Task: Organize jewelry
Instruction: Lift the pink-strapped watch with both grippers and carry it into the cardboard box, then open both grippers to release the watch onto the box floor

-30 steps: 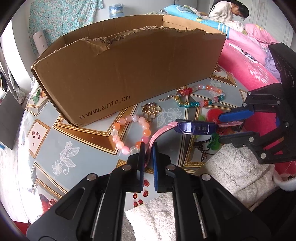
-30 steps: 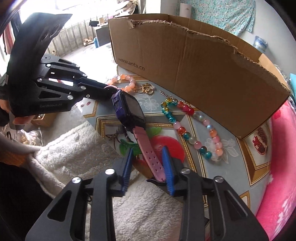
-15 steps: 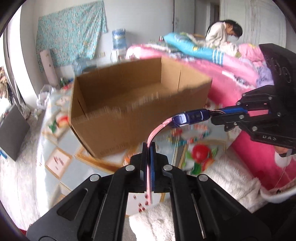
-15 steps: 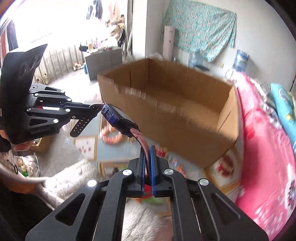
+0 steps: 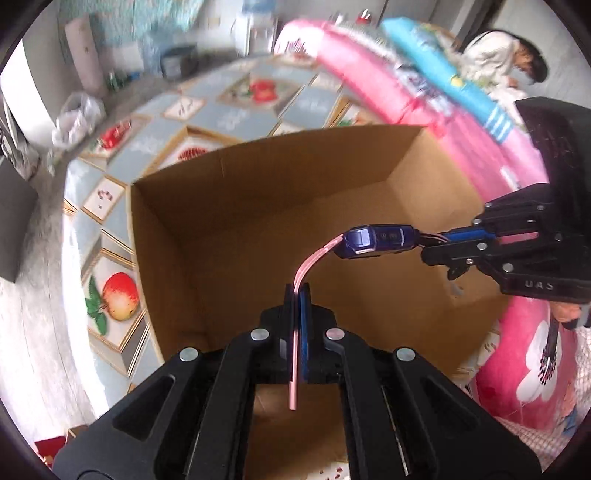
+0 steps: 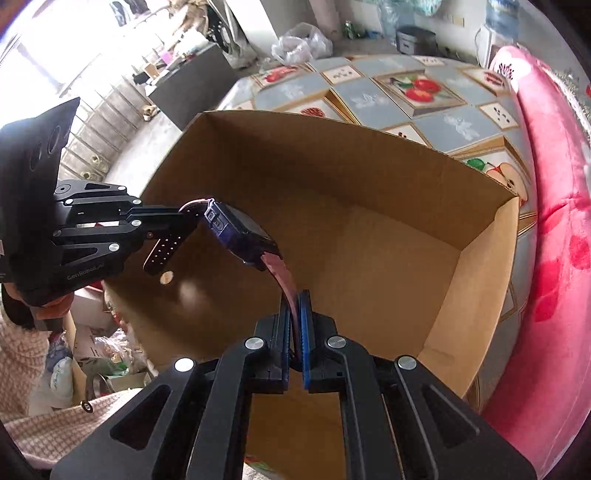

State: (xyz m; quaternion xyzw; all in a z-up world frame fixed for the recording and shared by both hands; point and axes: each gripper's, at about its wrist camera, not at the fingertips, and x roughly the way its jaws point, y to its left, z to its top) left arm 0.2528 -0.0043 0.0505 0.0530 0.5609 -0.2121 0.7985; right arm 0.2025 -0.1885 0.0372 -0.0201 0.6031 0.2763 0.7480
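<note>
At frame centre, above the open cardboard box [image 5: 258,229], the purple-bodied watch [image 5: 380,242] hangs between the left gripper [image 5: 297,317] and the right gripper [image 6: 294,325], each clamped on a pink strap end; their housings read "GenRobot.AI" and "DAS".

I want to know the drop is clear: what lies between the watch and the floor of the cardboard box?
Nothing: both wrist views show only bare cardboard box floor beneath the watch, which hangs above it.

Place: lived-in home bedroom
Evidence ahead: fruit-patterned tablecloth [image 6: 454,122]
Evidence right of tool: pink floral bedding [image 5: 517,369], water dispenser [image 6: 498,26]
</note>
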